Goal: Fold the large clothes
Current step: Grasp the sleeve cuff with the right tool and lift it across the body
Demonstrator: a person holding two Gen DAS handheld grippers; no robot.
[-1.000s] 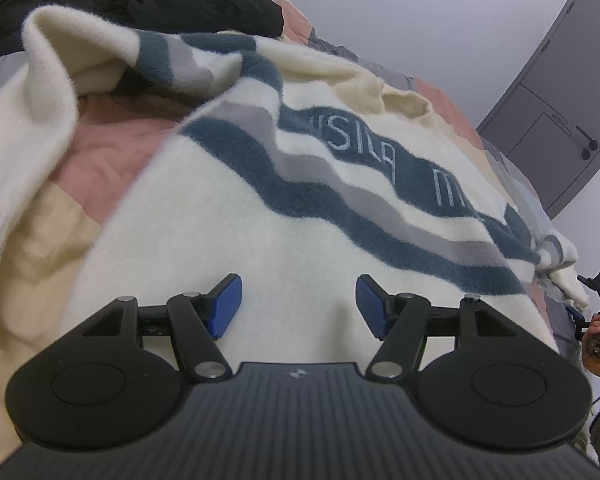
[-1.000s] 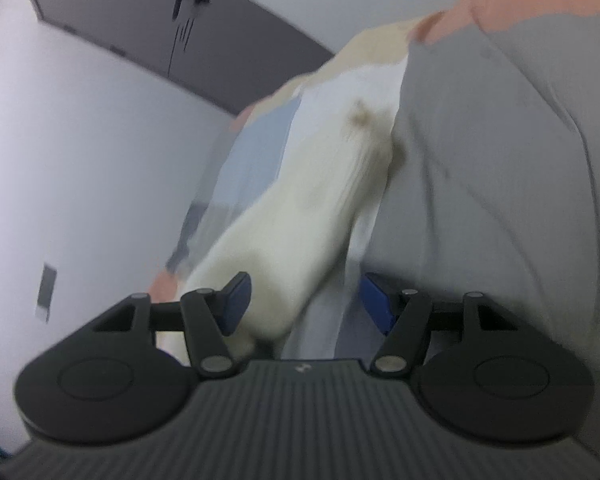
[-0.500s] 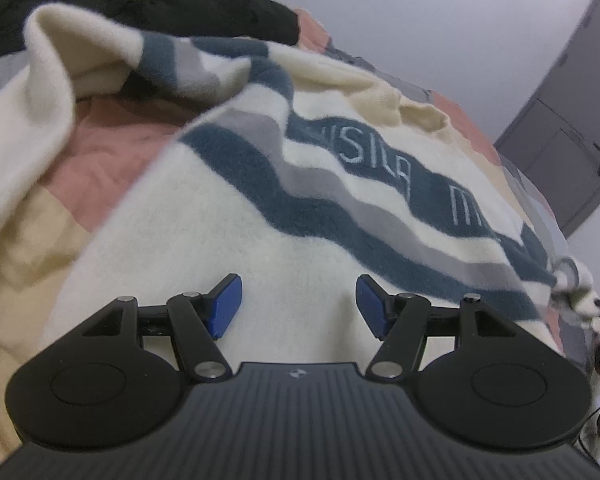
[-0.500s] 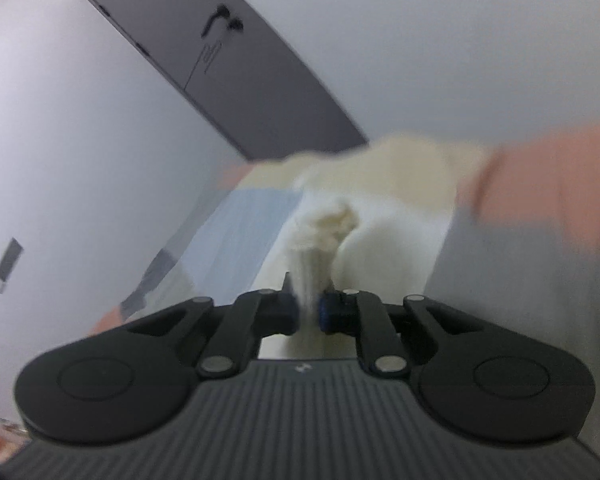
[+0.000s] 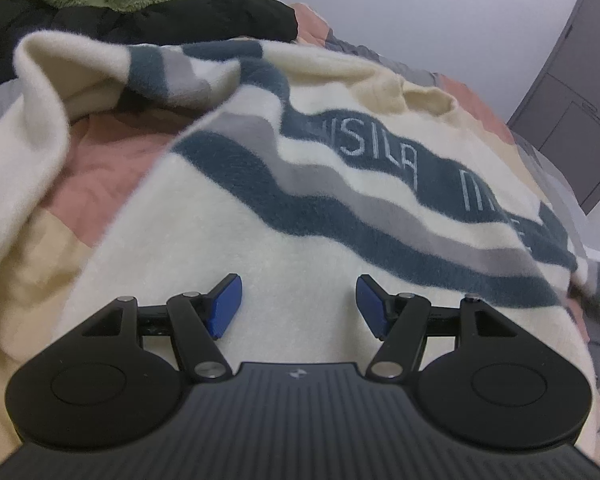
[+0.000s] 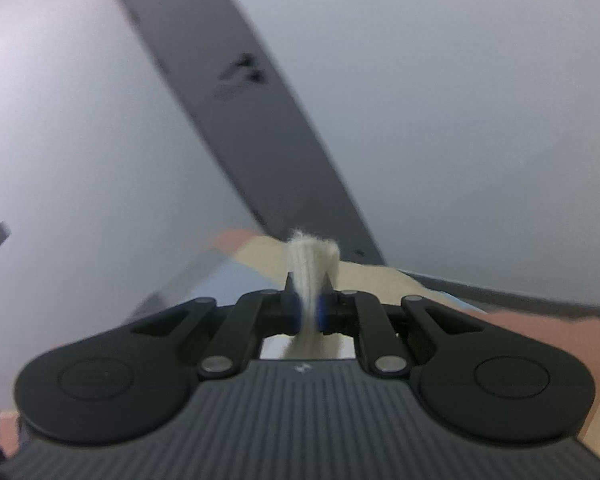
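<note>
The light was soft and even, with no glare and only faint shadows under the folds of the fluffy cream sweater with blue and grey stripes (image 5: 228, 248). Both pictures bent at the edges. The right view was blurry, smearing the dark grey door (image 6: 236, 128).

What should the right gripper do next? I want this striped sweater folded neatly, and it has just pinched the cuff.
Probably carry the cuff across onto the sweater's chest before letting go. The right gripper is shut on that cream ribbed end, and the sweater lies spread front-up on the quilt. The left gripper hovers open above the body, holding nothing, so it could pin the fabric.
</note>
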